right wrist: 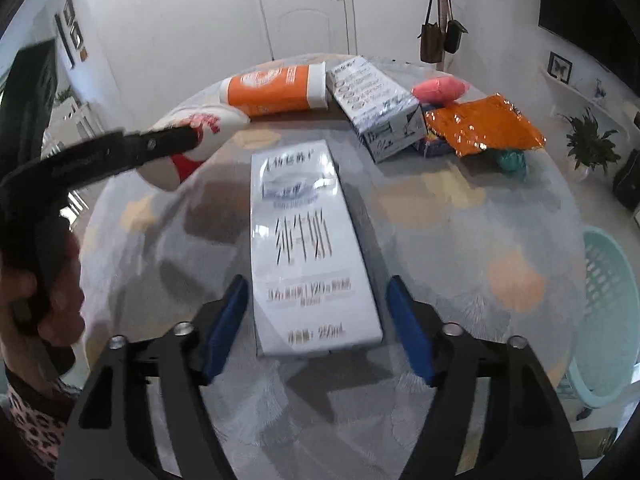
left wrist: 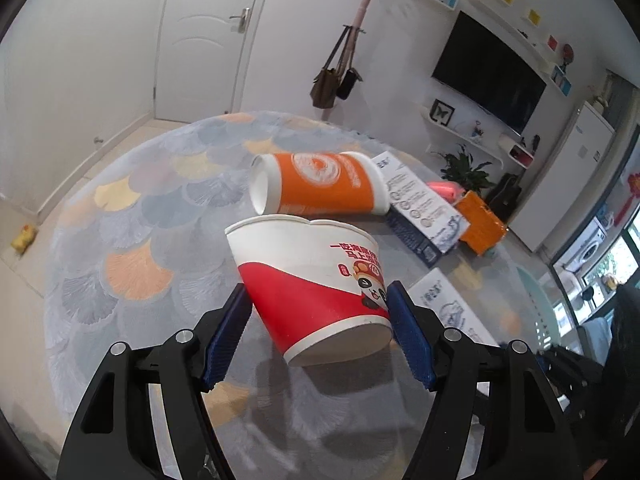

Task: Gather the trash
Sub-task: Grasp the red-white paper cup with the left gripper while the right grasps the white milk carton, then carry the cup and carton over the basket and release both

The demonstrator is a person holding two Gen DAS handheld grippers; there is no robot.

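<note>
A round table with a pale fan-pattern cloth fills the left wrist view, with a white door upper left and a dark television upper right. My left gripper reaches up from the bottom edge, its blue pads pressed on either side of a red-and-white paper cup. The cup is tilted in the centre of the frame, its open rim toward upper left and its base lower right, lifted off the cloth. Just beyond it an orange paper cup lies on its side, and right of that sit a printed carton and an orange foil wrapper.

In the right wrist view the same table spreads below a white door at top centre. My right gripper comes in low from the bottom edge, jaws wide apart, either side of the near end of a flat milk carton lying lengthwise in the centre; the pads are not touching it. At the left edge my left hand grips the other tool, whose black finger slants to the red-and-white cup in the upper left. The orange cup, second carton, a pink object and the foil wrapper line the far side. A pale green basket stands at the right edge.
</note>
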